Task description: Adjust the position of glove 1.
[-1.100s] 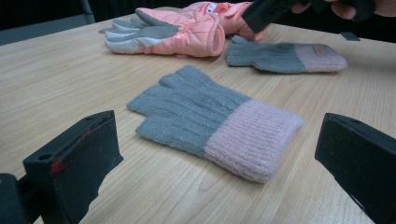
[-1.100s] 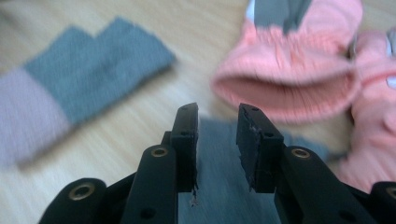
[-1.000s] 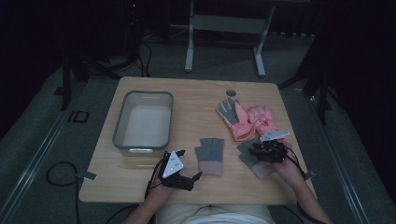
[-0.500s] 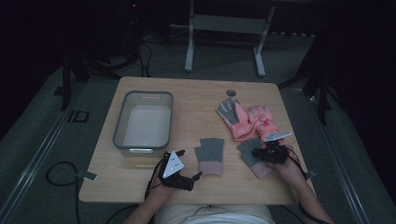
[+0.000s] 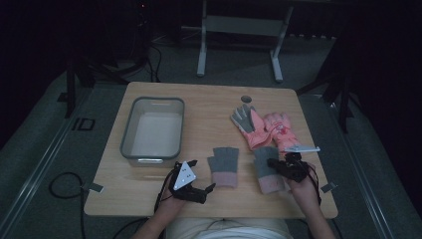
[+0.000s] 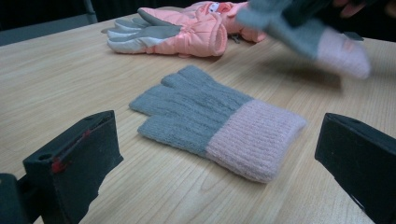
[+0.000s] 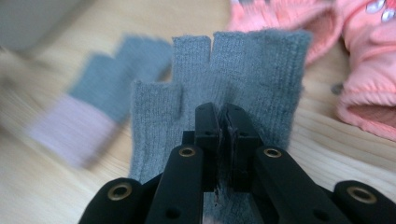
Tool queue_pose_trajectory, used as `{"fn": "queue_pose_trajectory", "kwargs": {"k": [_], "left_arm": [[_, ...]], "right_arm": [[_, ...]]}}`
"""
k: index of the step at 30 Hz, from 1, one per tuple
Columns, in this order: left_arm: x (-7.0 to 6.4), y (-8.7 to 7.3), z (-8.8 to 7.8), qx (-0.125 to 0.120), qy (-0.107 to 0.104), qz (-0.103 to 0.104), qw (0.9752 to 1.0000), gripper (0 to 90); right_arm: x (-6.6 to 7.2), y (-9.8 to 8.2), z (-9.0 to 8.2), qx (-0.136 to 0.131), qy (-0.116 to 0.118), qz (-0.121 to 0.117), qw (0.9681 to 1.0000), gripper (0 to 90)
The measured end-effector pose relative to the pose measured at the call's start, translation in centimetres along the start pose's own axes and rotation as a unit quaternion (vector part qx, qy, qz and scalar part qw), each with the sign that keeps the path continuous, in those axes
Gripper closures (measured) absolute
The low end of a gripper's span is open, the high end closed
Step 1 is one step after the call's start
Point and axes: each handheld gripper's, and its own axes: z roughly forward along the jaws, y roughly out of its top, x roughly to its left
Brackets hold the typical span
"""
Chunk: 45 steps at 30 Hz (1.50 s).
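Right gripper [image 7: 218, 140] pinching a knitted glove [image 7: 243, 79].
Jaws have just closed on soft, light, floppy knit; left gripper [image 6: 215, 154] gapes, empty.

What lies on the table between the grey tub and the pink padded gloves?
In the high view, only bare wood lies between the grey tub and the pink padded gloves; the two knitted gloves lie nearer the person.

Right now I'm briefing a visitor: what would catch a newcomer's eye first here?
The right gripper pinching a grey knit glove at the table's near right. Beside it, its twin glove lies flat before the open left gripper. A bright pink ski glove pair lies behind, and a grey bin sits left.
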Motion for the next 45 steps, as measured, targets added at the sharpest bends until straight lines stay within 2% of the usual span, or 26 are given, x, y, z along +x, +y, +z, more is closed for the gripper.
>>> {"fn": "queue_pose_trajectory", "kwargs": {"k": [4,6,8,16,22,30,32,34,38,39,42,45], "left_arm": [[0.0,0.0,0.0,0.0,0.0,0.002,1.0,0.0],[0.0,0.0,0.0,0.0,-0.001,0.002,1.0,0.0],[0.0,0.0,0.0,0.0,-0.003,0.003,1.0,0.0],[0.0,0.0,0.0,0.0,-0.004,0.002,1.0,0.0],[0.0,0.0,0.0,0.001,-0.004,0.002,1.0,0.0],[0.0,0.0,0.0,0.0,-0.004,0.004,1.0,0.0],[0.0,0.0,0.0,0.0,-0.004,0.004,1.0,0.0],[0.0,0.0,0.0,-0.001,-0.004,0.004,1.0,0.0],[0.0,0.0,0.0,0.0,-0.004,0.003,1.0,0.0],[0.0,0.0,0.0,0.0,-0.005,0.002,1.0,0.0],[0.0,0.0,0.0,0.0,-0.005,0.002,1.0,0.0],[0.0,0.0,0.0,0.0,-0.003,0.002,1.0,0.0]], "right_arm": [[1.7,0.1,-1.2,-0.034,-0.023,0.038,0.9984,85.4],[2.3,-0.1,-1.3,-0.045,-0.047,0.047,0.9967,85.4],[2.5,-0.5,-0.9,-0.044,-0.065,0.049,0.9957,85.4],[1.6,-2.2,2.0,-0.018,-0.091,0.07,0.9932,85.3],[0.8,-3.2,3.7,-0.001,-0.105,0.068,0.9922,84.5],[0.4,-3.6,4.0,0.001,-0.101,0.054,0.9935,71.0],[0.2,-3.5,3.9,0.004,-0.095,0.042,0.9946,67.6],[0.0,-3.1,3.4,0.006,-0.091,0.017,0.9957,66.3],[-0.3,-2.0,2.2,0.007,-0.064,-0.044,0.9969,64.3],[-0.3,-1.7,1.9,0.006,-0.051,-0.067,0.9964,63.1],[-0.4,-1.3,1.6,0.023,-0.034,-0.101,0.9941,60.6],[-0.6,-1.4,2.1,0.048,-0.039,-0.128,0.9898,59.1]]}}
